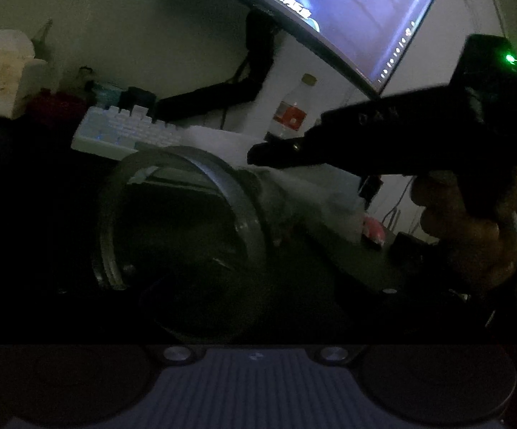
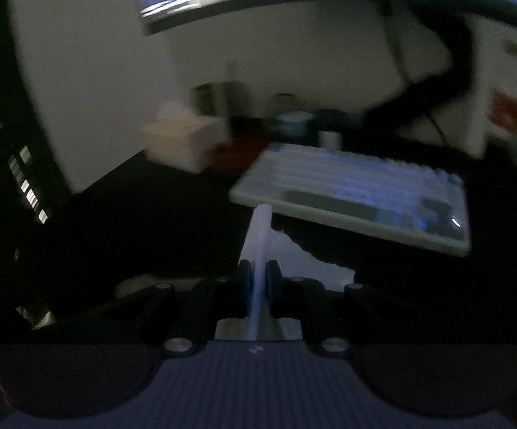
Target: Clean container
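Note:
In the dim left wrist view a clear jar-like container [image 1: 187, 221] with a threaded mouth lies tilted between my left gripper's dark fingers, mouth to the left. My left gripper [image 1: 201, 279] looks shut on it. My right gripper [image 1: 272, 155] comes in from the right, held by a hand, its tip over the container with a white tissue [image 1: 315, 196] under it. In the blurred right wrist view my right gripper [image 2: 258, 271] is shut on a thin fold of white tissue [image 2: 260, 236] that sticks out ahead.
A white keyboard [image 1: 126, 132] [image 2: 358, 193] lies on the dark desk. A curved monitor [image 1: 348, 14] hangs above. A plastic bottle with a red label [image 1: 290, 114], a tissue box [image 2: 180, 139] and small jars stand at the back.

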Available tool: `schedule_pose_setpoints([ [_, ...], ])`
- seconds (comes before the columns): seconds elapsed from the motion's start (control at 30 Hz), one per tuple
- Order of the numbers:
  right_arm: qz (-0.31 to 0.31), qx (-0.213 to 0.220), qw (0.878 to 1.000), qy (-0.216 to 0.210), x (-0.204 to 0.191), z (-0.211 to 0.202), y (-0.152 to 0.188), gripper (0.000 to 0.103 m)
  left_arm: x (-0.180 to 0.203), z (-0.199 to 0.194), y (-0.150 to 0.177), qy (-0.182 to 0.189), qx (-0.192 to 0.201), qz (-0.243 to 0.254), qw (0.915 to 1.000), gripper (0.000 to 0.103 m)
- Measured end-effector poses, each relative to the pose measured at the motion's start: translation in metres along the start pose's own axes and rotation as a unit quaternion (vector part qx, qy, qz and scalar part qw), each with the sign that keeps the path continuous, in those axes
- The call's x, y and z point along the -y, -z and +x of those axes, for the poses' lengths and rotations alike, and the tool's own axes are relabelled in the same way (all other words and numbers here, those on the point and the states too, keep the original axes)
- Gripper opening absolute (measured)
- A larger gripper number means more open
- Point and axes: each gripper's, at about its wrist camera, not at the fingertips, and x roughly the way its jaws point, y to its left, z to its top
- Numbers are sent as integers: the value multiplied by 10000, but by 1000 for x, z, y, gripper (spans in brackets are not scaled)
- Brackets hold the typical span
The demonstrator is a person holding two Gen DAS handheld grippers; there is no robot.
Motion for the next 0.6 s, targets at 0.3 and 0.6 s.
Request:
schedule_pose_setpoints([
  [0.3, -499, -102, 9963, -689, -22, -23, 15, 10, -8, -8, -1, 224, -43, -631, 9977, 45],
  [0.6, 35, -98, 9999, -94, 16, -25, 26, 10, 37, -49, 16, -485, 1259, 1097, 9848, 15],
])
